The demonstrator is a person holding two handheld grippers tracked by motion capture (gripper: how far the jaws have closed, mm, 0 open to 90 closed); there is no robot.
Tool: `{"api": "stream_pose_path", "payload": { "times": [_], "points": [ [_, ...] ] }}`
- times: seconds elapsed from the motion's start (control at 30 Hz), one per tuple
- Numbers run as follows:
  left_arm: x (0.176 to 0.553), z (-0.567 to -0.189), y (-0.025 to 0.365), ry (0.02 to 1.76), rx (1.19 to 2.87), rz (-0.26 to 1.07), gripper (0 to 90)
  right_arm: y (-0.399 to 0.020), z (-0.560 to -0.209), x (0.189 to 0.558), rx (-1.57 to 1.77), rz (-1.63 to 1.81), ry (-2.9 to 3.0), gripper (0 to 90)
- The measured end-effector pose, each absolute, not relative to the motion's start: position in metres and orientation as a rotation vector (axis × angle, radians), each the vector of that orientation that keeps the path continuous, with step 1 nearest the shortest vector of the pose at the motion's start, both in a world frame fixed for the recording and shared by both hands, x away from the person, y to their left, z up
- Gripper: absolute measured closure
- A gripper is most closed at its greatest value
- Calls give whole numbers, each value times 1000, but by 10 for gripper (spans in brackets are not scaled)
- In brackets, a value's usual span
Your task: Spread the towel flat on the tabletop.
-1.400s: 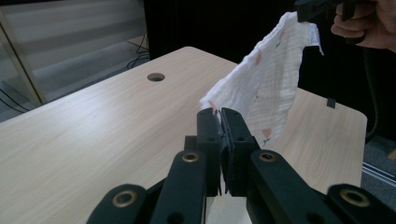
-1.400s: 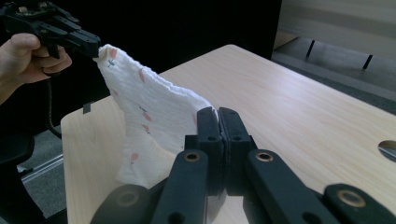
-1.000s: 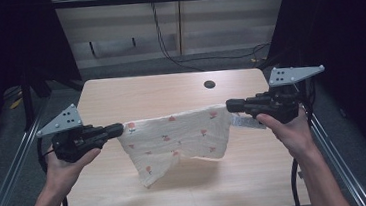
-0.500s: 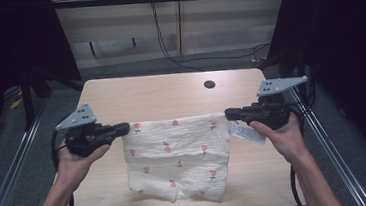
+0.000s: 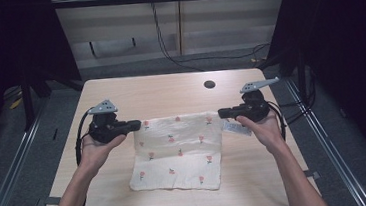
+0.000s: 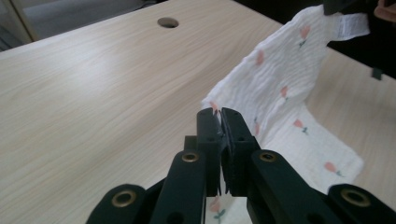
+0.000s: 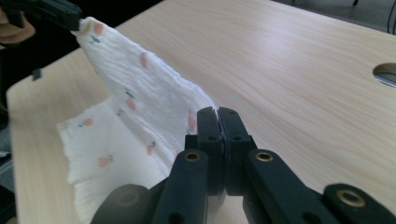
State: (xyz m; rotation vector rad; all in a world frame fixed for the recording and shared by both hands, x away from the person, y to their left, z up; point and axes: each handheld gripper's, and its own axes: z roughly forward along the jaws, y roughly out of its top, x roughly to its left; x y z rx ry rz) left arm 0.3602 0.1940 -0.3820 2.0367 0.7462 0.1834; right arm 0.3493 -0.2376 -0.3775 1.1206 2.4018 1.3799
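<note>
The left tongs and the right tongs each pinch one upper corner of the white flowered cloth. Its lower part lies on the tabletop, the upper edge held stretched between them.

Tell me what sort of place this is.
Probably a lab recording bench: a bare wooden table with a cable hole, metal rails beside it, loose cables behind, dark curtains around.
</note>
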Motion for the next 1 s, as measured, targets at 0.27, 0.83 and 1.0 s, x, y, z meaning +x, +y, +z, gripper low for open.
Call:
{"api": "stream_pose_path", "payload": {
  "times": [0.27, 0.83, 1.0],
  "points": [
    [374, -404, 203, 816, 2001, 185, 870, -227, -395, 380, 1132, 1376, 2391, 890],
    [410, -430, 214, 967, 1938, 163, 577, -219, -420, 410, 1251, 1241, 2255, 688],
    [395, -435, 221, 934, 1997, 141, 571, -226, -423, 392, 1228, 1207, 2308, 637]
  ]
}}
